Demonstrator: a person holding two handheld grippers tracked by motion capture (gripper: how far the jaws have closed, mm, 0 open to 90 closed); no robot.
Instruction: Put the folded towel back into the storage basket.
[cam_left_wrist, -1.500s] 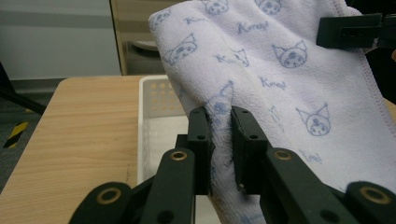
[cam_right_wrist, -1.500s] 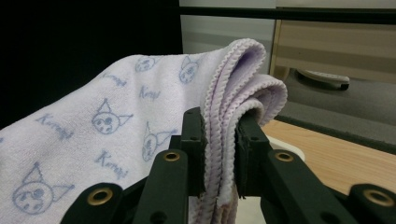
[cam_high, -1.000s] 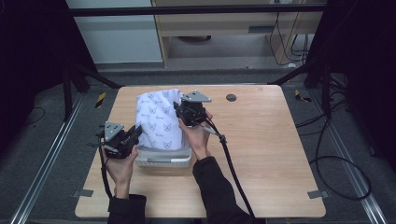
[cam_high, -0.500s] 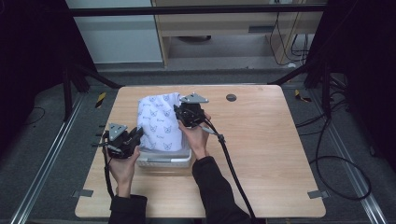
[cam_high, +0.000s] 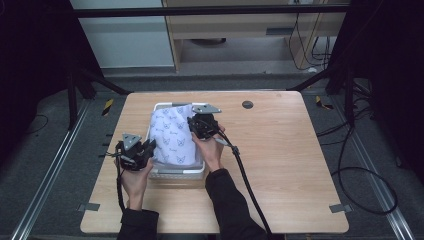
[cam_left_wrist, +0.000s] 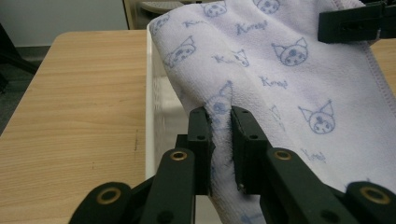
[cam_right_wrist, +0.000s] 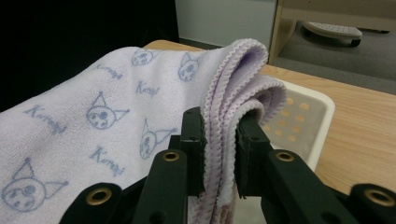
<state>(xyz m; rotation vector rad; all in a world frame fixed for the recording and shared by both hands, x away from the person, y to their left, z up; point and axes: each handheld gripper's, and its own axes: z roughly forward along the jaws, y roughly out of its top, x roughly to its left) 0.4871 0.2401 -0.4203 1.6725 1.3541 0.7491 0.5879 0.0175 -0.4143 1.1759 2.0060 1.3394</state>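
Tools both clenched on towel (cam_high: 172, 134): left tool (cam_left_wrist: 222, 140) pinching a near-left fold, right tool (cam_right_wrist: 219, 140) gripping bunched hemmed edges farther right. Held spread over white basket (cam_high: 176, 172) on desk (cam_high: 280, 150), likely for lowering in or lifting clear.

The towel (cam_left_wrist: 280, 70) is soft, matt terry cloth with a fuzzy nap, pale lilac with blue printed cartoon faces and a stitched hem. The basket (cam_right_wrist: 308, 116) is smooth white plastic with holes. The table (cam_high: 280, 150) is light, matt wood grain. The tongs (cam_left_wrist: 223, 140) are matt black with brass-coloured rivets.
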